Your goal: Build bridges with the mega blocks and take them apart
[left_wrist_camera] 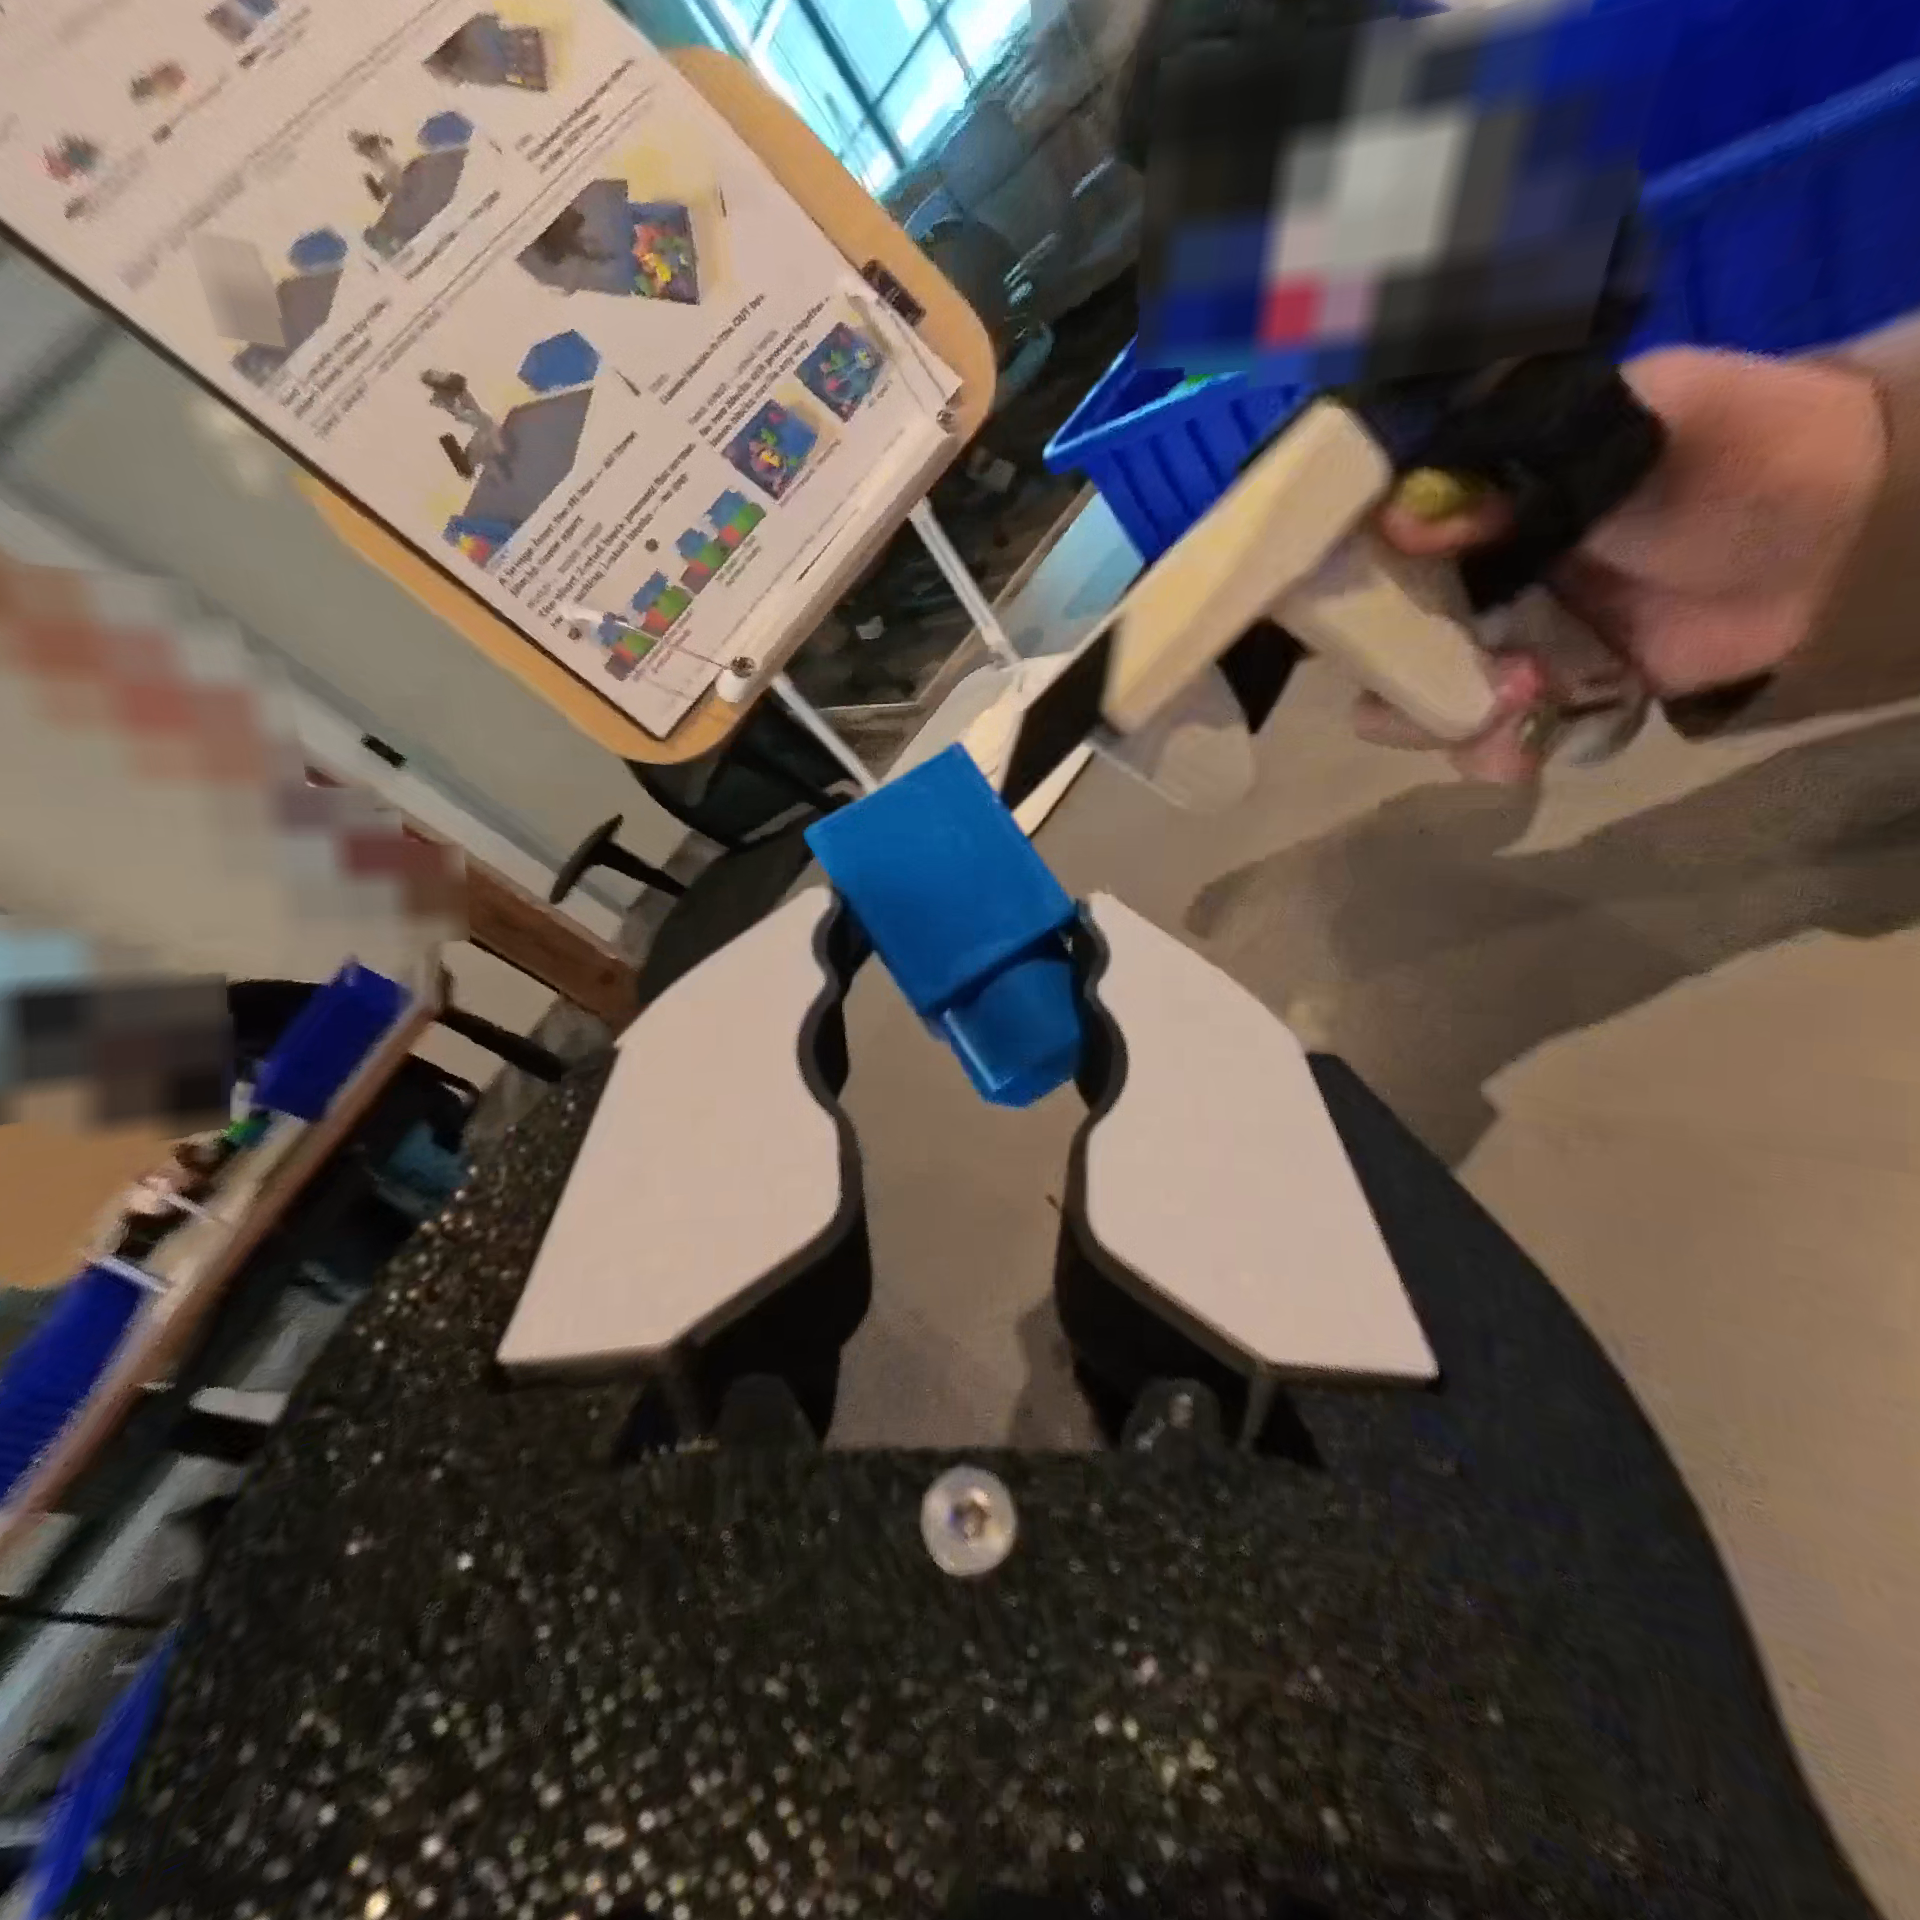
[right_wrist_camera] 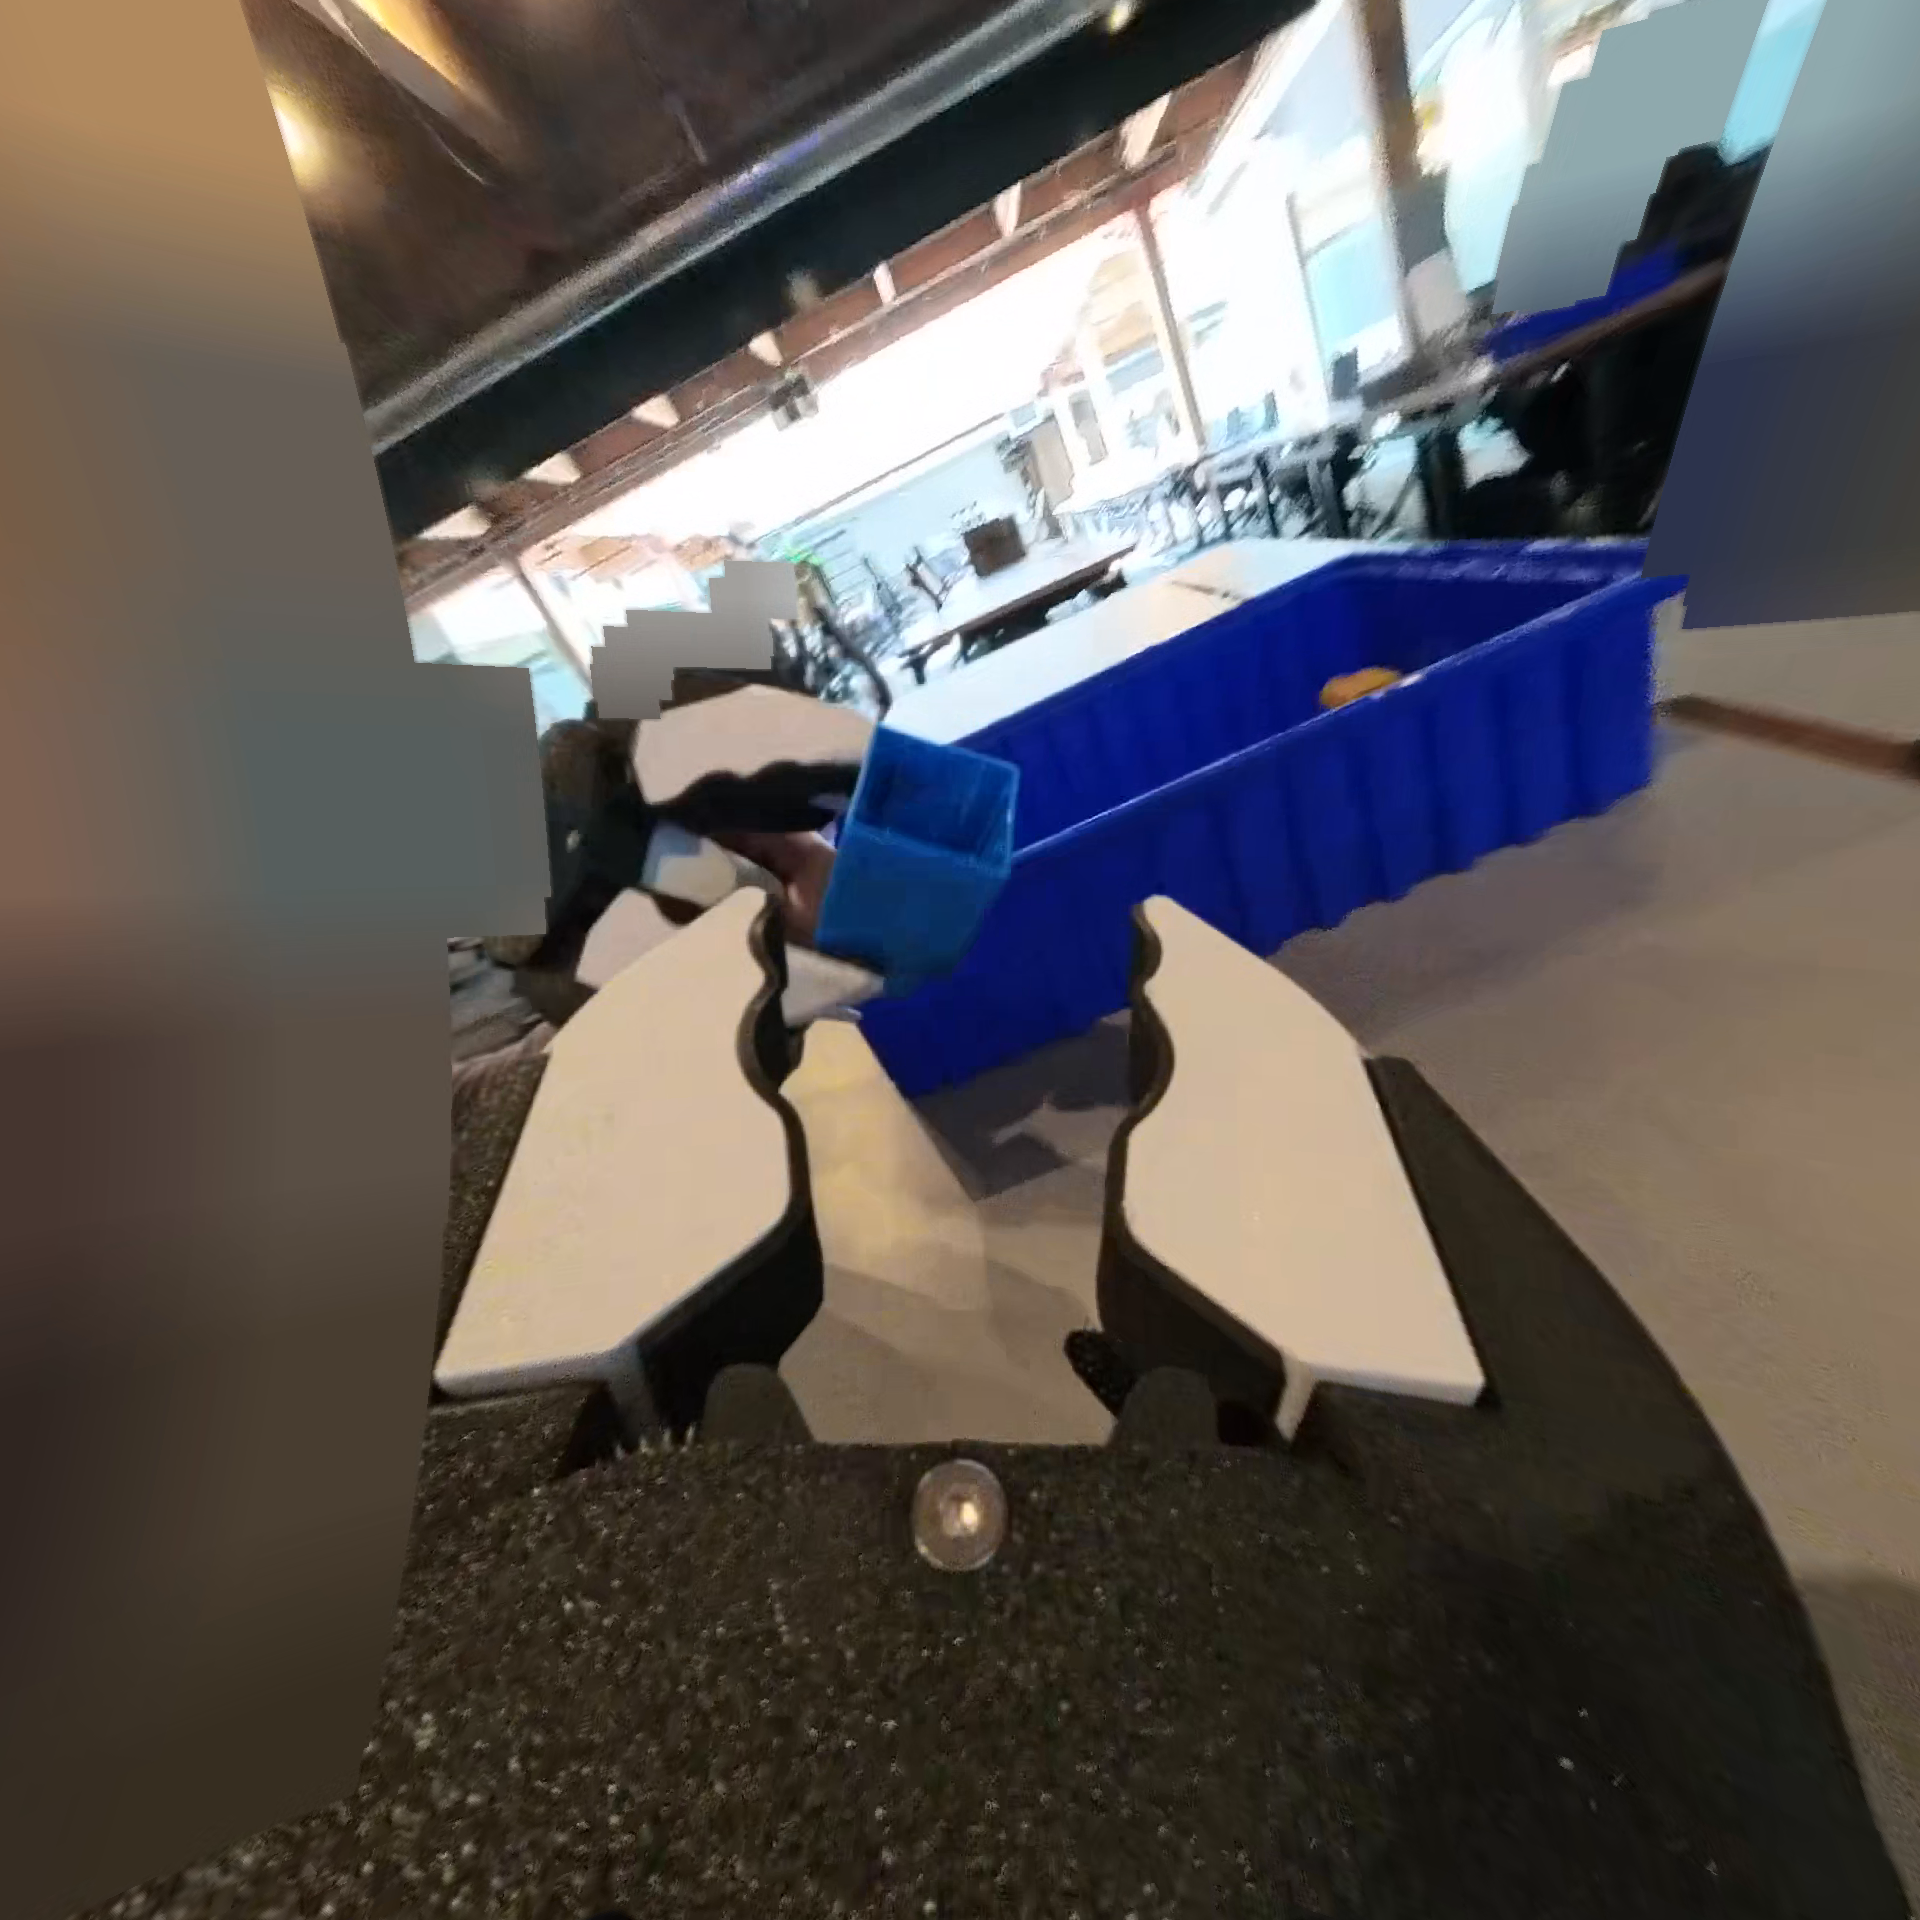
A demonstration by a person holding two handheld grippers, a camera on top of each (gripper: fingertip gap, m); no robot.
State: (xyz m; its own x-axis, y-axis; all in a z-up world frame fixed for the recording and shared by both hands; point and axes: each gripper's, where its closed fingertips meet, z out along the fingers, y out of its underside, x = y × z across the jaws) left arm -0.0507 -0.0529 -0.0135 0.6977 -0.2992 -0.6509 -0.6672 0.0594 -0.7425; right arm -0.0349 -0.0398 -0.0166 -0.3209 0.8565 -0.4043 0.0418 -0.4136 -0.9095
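My left gripper (left_wrist_camera: 961, 920) is shut on a blue mega block (left_wrist_camera: 940, 894) and holds it tilted in the air, its stud end toward the camera. In the right wrist view the same block (right_wrist_camera: 914, 862) shows its hollow underside, with the left gripper (right_wrist_camera: 800, 831) behind it. My right gripper (right_wrist_camera: 951, 925) is open and empty, close in front of the block. It also shows in the left wrist view (left_wrist_camera: 1247, 582) at the upper right, held by a hand (left_wrist_camera: 1714, 520).
A blue ribbed bin (right_wrist_camera: 1351, 810) stands on the grey table (right_wrist_camera: 1662, 987) just beyond the block, with an orange piece (right_wrist_camera: 1361, 686) inside. It also shows in the left wrist view (left_wrist_camera: 1174, 468). An instruction board (left_wrist_camera: 520, 364) leans behind. Other tables stand farther off. Left and right tips are no more than a few centimetres apart.
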